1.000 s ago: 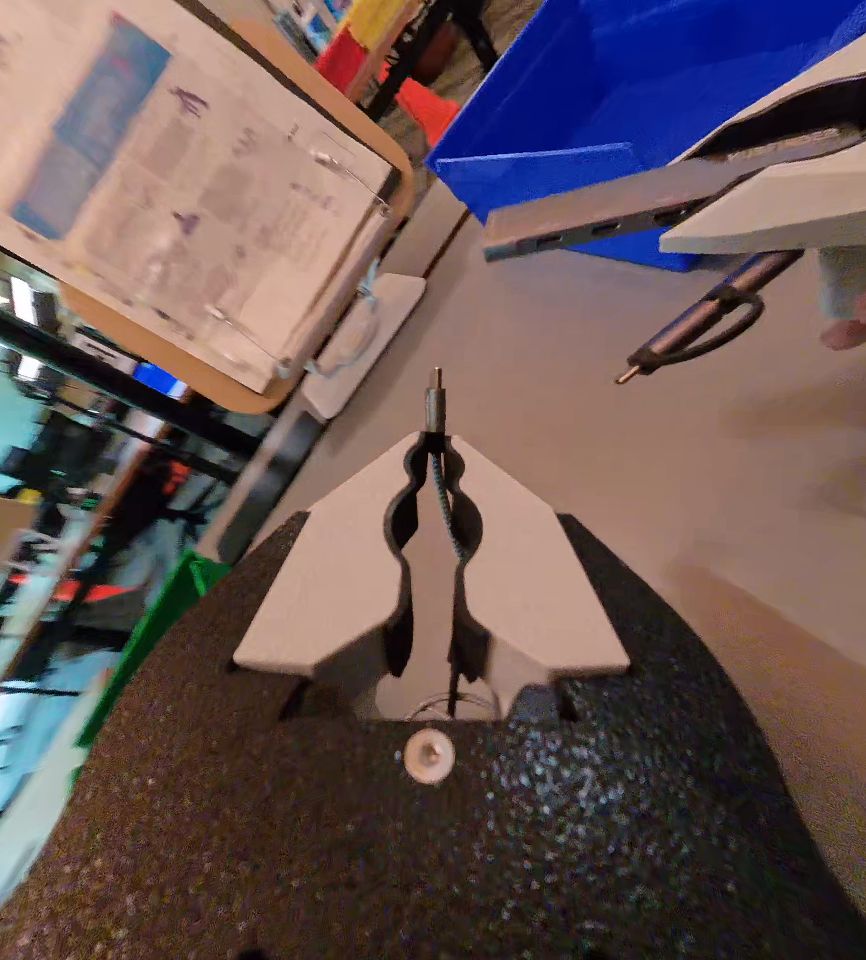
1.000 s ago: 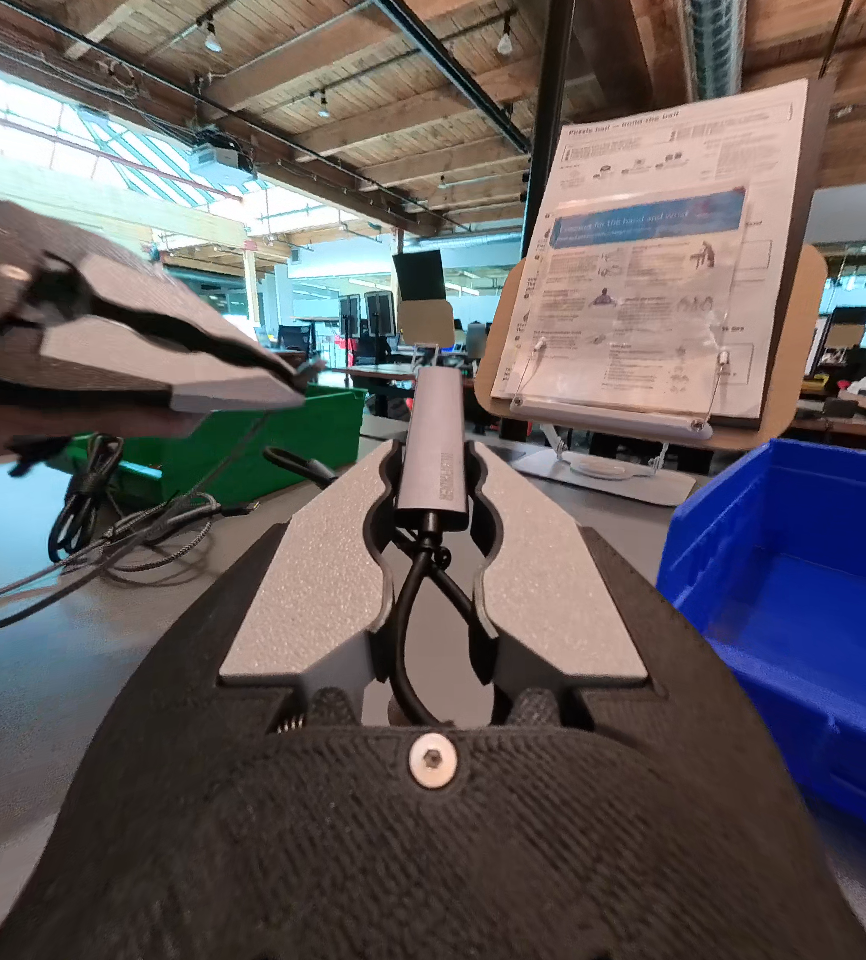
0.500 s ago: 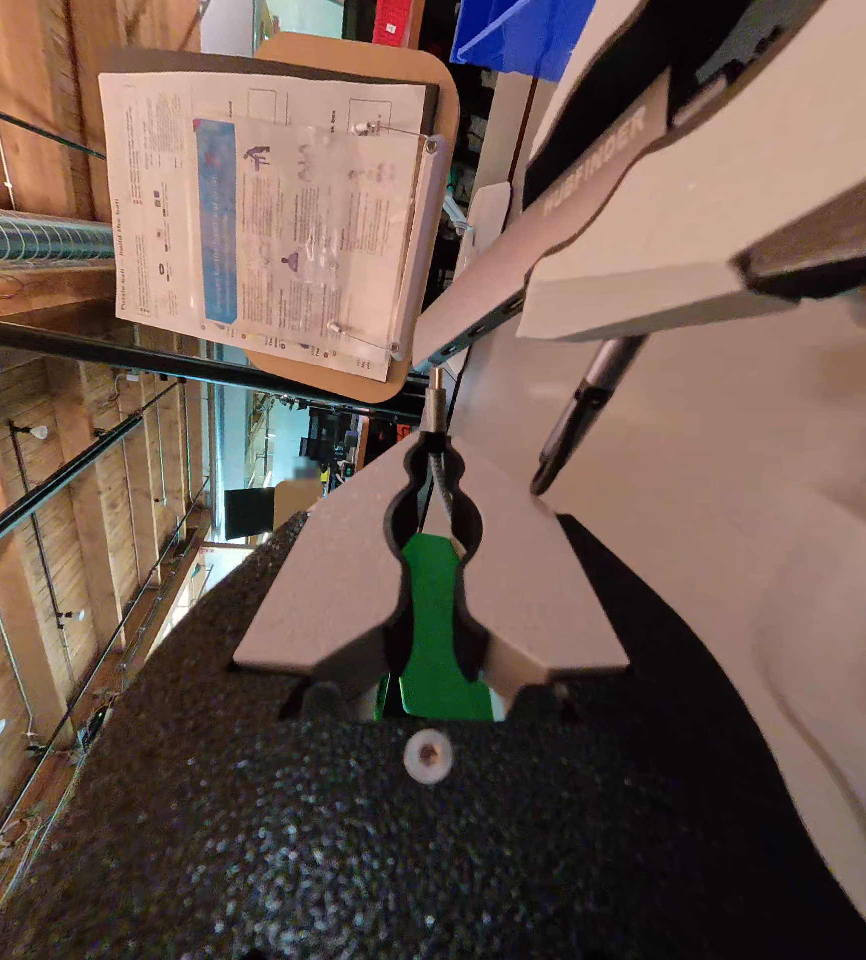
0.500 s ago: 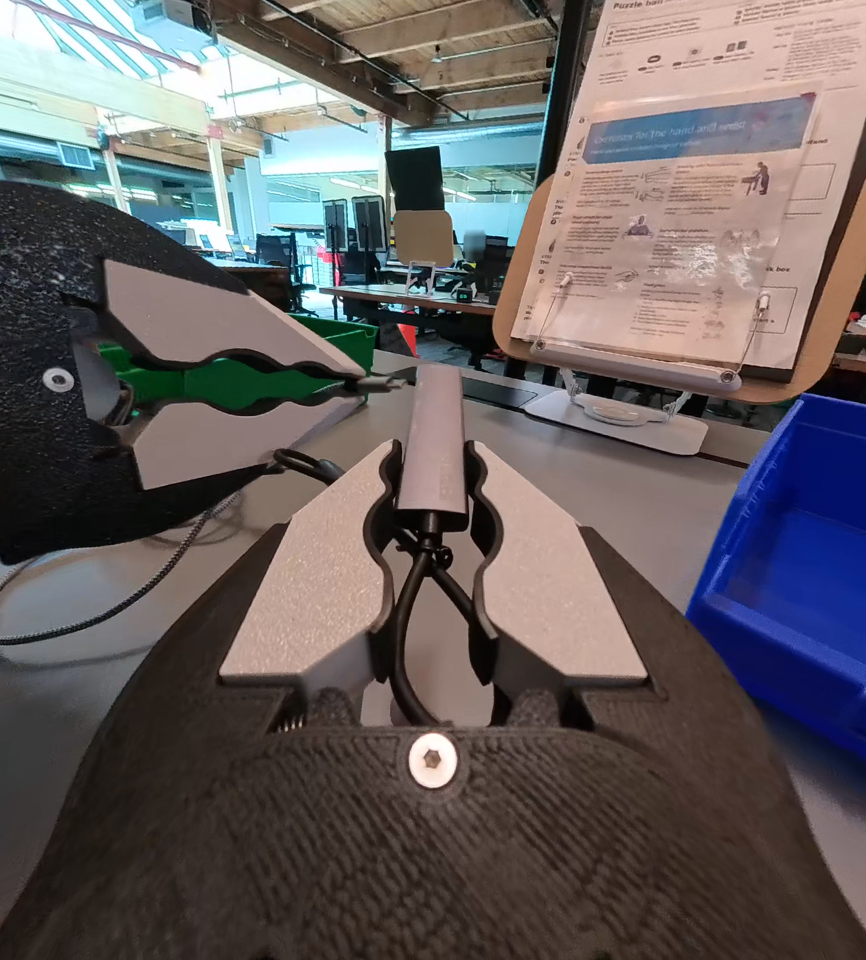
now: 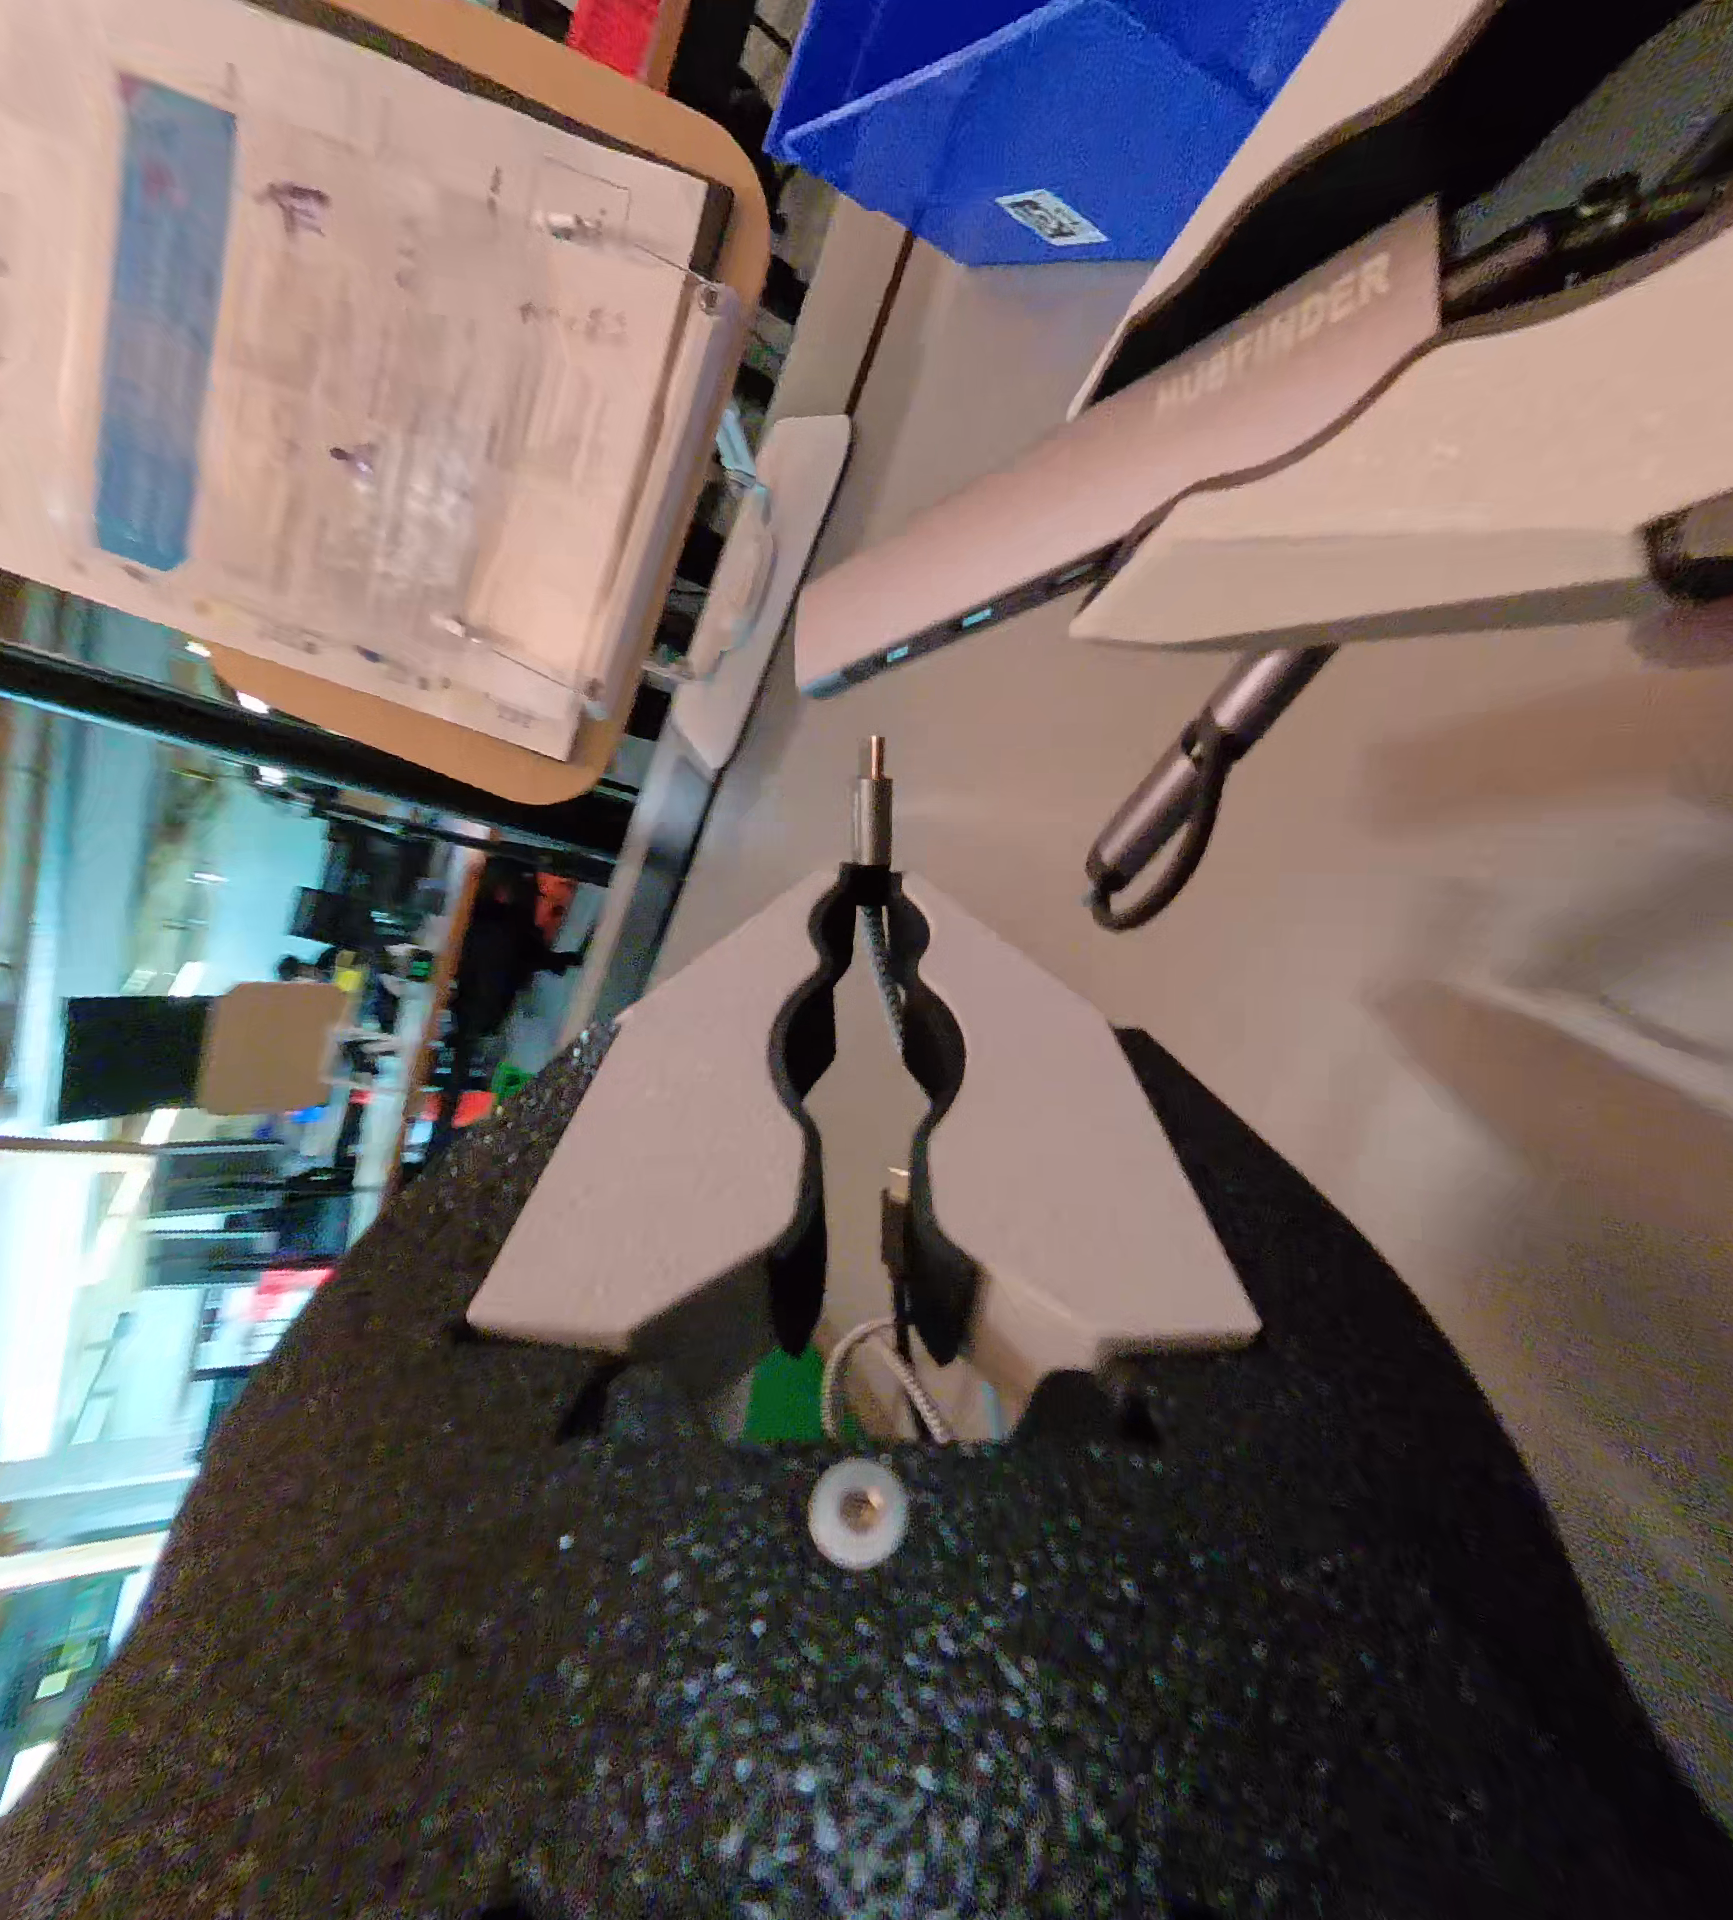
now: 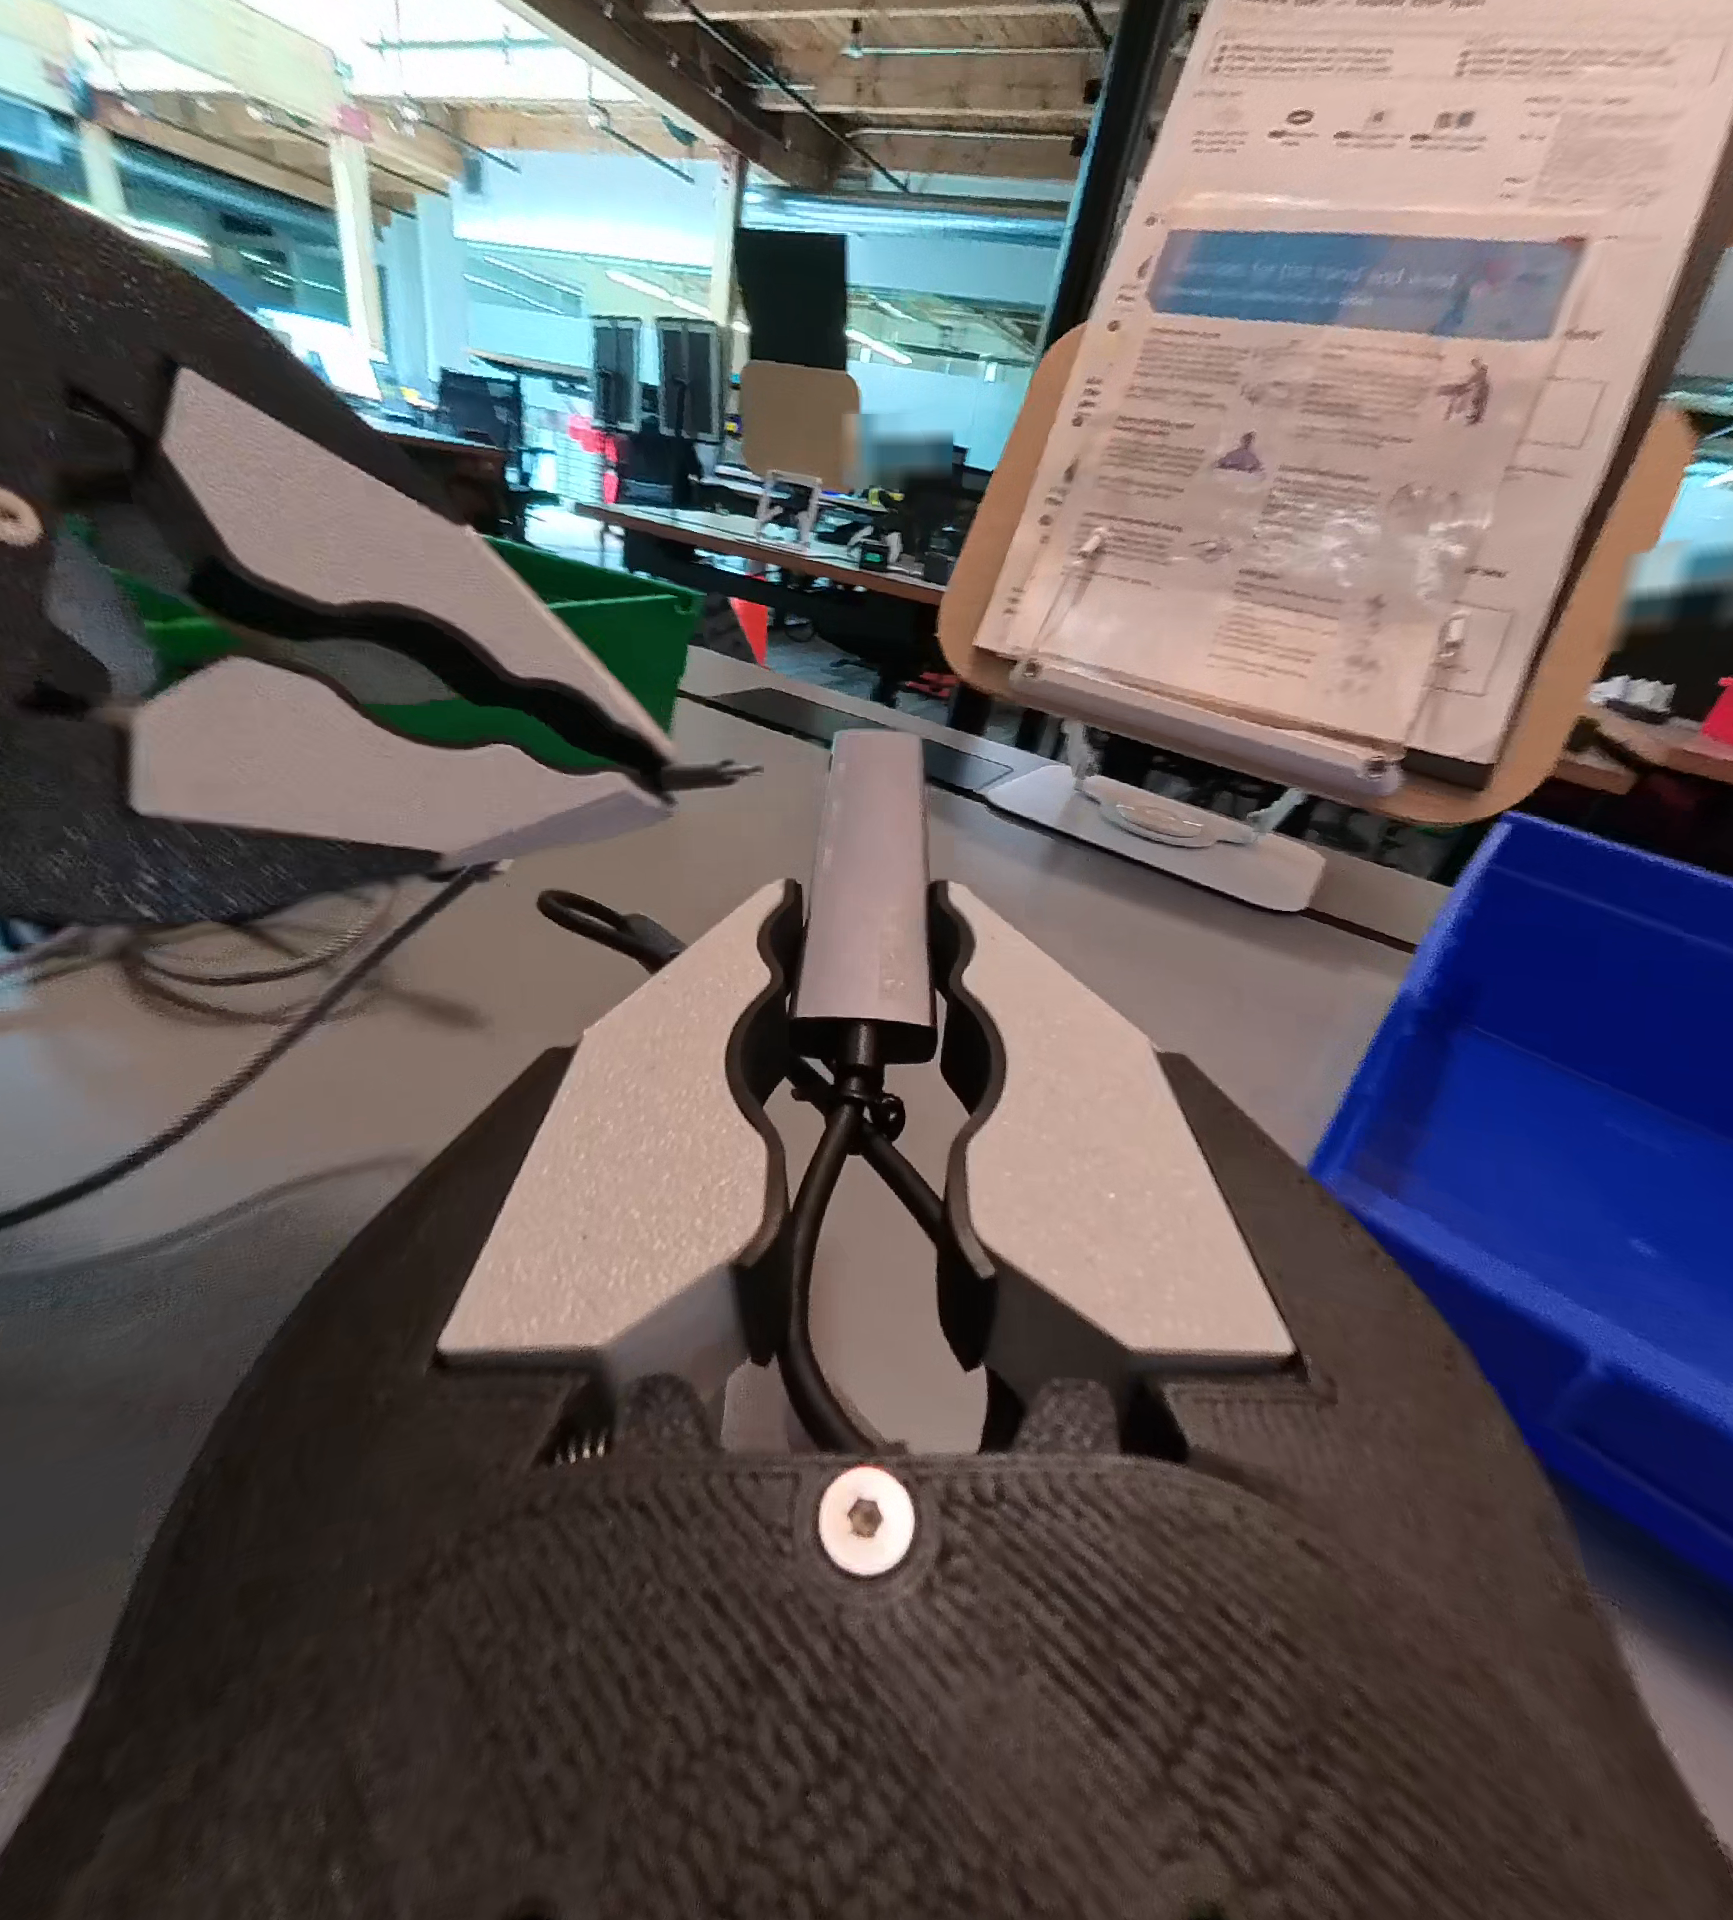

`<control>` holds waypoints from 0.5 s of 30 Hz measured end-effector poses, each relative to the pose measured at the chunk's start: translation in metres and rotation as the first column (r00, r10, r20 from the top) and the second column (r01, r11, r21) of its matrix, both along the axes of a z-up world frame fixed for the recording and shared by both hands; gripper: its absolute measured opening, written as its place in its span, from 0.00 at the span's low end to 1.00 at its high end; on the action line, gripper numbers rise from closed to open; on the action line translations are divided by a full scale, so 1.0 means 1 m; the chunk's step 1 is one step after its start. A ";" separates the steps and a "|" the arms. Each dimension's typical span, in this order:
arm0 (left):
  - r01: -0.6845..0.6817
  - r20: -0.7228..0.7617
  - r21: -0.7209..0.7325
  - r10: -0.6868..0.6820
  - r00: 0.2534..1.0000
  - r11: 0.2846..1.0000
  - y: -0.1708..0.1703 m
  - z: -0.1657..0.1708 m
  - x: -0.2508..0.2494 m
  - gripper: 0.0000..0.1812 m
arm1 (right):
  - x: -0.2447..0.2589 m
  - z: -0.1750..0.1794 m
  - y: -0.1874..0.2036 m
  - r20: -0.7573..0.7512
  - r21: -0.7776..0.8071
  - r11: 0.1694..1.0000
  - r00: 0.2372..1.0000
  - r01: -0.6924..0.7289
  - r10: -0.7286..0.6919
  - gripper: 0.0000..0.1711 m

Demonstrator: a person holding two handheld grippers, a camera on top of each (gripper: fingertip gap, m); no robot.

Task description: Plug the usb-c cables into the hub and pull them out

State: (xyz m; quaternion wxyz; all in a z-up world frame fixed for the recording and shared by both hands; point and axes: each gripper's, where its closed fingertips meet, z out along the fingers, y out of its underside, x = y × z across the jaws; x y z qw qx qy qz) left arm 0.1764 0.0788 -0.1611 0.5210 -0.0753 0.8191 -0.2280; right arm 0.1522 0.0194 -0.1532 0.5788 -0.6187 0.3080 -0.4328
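Observation:
My left gripper (image 5: 870, 883) is shut on a USB-C cable plug (image 5: 872, 800) whose metal tip points forward, just short of the hub's port edge. My right gripper (image 6: 862, 904) is shut on the grey hub (image 6: 867, 883), held above the table with its black tail cable (image 6: 820, 1195) looping back between the fingers. In the left wrist view the hub (image 5: 1101, 499) sits up right in the right gripper (image 5: 1257, 488), its ports facing down-left. In the right wrist view the left gripper (image 6: 659, 774) is at the left, and the plug tip (image 6: 722, 771) sits a small gap left of the hub.
A blue bin (image 6: 1620, 1143) stands at the right on the grey table (image 6: 1153, 987). A document stand with a printed sheet (image 6: 1329, 436) is behind. A green bin (image 6: 592, 634) and loose cables (image 6: 218, 987) lie at the left. There is about 7 centimetres between the tips of the two grippers.
The plug has drawn back from the hub's port edge, and a small gap now shows between them. The left gripper has tilted and shifted; the right gripper still holds the hub.

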 end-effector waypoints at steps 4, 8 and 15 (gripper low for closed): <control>0.017 -0.321 -0.166 -0.071 0.944 0.986 -0.001 -0.036 0.006 0.02 | 0.009 0.003 -0.031 0.057 -0.028 0.992 0.991 0.122 -0.121 0.14; 0.028 -0.604 -0.224 -0.162 0.780 0.974 -0.009 -0.083 0.000 0.04 | 0.014 0.006 -0.055 0.103 -0.004 0.981 0.976 0.194 -0.193 0.14; -0.014 -0.827 -0.387 -0.340 0.448 0.922 -0.015 -0.092 -0.012 0.13 | 0.012 0.011 -0.063 0.142 0.024 0.980 0.969 0.199 -0.201 0.14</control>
